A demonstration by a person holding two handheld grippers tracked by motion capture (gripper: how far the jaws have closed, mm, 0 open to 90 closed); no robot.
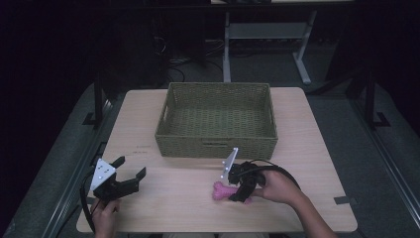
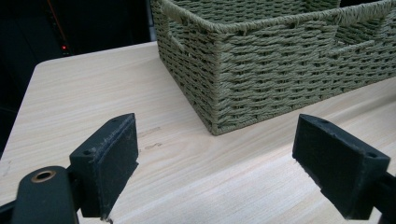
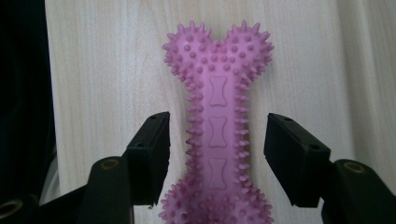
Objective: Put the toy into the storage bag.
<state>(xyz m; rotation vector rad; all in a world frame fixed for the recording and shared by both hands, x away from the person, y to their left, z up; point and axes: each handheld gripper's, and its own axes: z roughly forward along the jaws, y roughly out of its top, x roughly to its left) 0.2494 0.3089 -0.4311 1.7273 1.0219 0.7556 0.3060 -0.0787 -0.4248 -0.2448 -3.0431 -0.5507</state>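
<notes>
While the pink spiky bone toy (image 3: pixel 217 135) lies flat on the wooden table (image 1: pixel 163 198), its narrow shaft sits right between the two black jaws of the right gripper (image 3: pixel 217 156), one jaw to each side of the shaft. A sliver of bare wood shows between each pad and the rubber spikes, so the pads are not pressing yet and the jaws stand part-way apart around the toy. One knobbed end of the toy points away from this gripper, the other lies close under its body. In the high view the right gripper (image 1: pixel 240 191) leans down over the toy (image 1: pixel 220 192), with the person's right hand (image 1: pixel 280 188) behind it. Just beyond that gripper stands the woven green basket (image 1: pixel 216 147), its near wall close to the grey plate. Well off to the side, the left gripper (image 2: pixel 217 161) hangs over bare table with its jaws spread wide and nothing between them, the basket's corner (image 2: pixel 215 93) ahead of it.
</notes>
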